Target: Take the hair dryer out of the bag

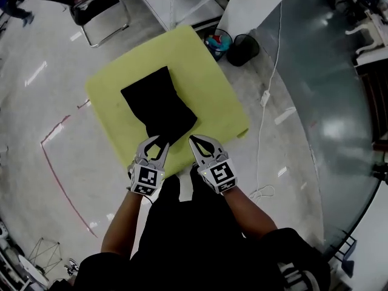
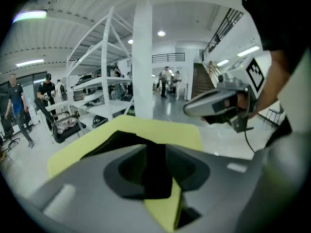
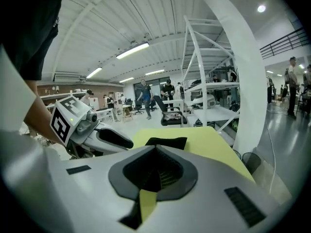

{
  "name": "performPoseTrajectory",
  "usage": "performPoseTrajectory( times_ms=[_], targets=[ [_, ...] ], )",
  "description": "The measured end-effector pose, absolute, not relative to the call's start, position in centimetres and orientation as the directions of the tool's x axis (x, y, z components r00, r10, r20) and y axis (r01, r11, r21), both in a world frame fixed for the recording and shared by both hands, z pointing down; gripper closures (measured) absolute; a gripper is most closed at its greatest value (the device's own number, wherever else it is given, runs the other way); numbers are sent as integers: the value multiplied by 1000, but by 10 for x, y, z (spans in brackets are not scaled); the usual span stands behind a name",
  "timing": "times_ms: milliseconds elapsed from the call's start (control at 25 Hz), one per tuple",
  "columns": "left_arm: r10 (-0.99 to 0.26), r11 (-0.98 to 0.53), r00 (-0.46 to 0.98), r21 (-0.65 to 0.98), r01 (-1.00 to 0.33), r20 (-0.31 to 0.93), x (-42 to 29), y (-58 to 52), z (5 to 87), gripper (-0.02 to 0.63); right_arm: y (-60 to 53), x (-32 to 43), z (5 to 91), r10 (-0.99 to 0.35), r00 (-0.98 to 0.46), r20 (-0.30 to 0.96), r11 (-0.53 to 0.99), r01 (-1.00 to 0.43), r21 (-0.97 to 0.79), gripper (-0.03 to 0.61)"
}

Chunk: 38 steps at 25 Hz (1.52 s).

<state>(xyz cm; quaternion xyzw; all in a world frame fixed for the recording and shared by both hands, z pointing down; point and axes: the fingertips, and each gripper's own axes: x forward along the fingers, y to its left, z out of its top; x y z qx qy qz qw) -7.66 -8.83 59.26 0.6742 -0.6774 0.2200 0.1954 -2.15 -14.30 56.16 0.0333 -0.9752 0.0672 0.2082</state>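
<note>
Black bag [image 1: 159, 108] unopened: you're at the reach. Left gripper [image 1: 157, 144] part-open, right gripper [image 1: 194, 141] closed, both empty. Next, pinch the bag's near end to open it.

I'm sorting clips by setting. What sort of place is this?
Probably a large open workshop or lab hall: tall white metal shelving racks, long ceiling strip lights and a bare grey concrete floor.
</note>
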Motion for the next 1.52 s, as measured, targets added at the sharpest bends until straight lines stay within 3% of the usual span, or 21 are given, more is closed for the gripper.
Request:
performPoseTrajectory(
  times_ms=[80,360,760,960,1200,1320,1360,1520],
  targets=[
    [-811,-39,-4,-60,-997,585,-70,-82,614,440,-142,-23,573,-17,-905,424,989,-77,-124,572],
    [-696,-219,-48,-276,-936,716,-57,-60,672,366,-140,-28,601,32,-884,467,988,-43,-150,572],
    [-626,-333,-72,-350,-876,776,-49,-50,717,347,-131,-27,638,85,-855,512,982,-15,-187,572],
    [-625,-295,-107,-361,-885,773,-46,-52,729,347,-134,-25,655,81,-846,527,972,-51,-231,572],
    [-616,-257,-153,-381,-888,773,-50,-55,727,405,-133,-22,662,98,-835,541,971,-38,-234,572],
    [-628,-236,-169,-392,-889,760,-53,-54,721,527,-131,-21,668,112,-825,555,972,-24,-232,572],
    [-634,-227,-170,-392,-891,754,-54,-55,719,596,-131,-20,670,114,-821,559,972,-23,-232,572],
    [-646,-176,-143,-328,-928,750,-57,-57,712,600,-126,-16,677,125,-808,576,971,-18,-237,572]
  ],
)
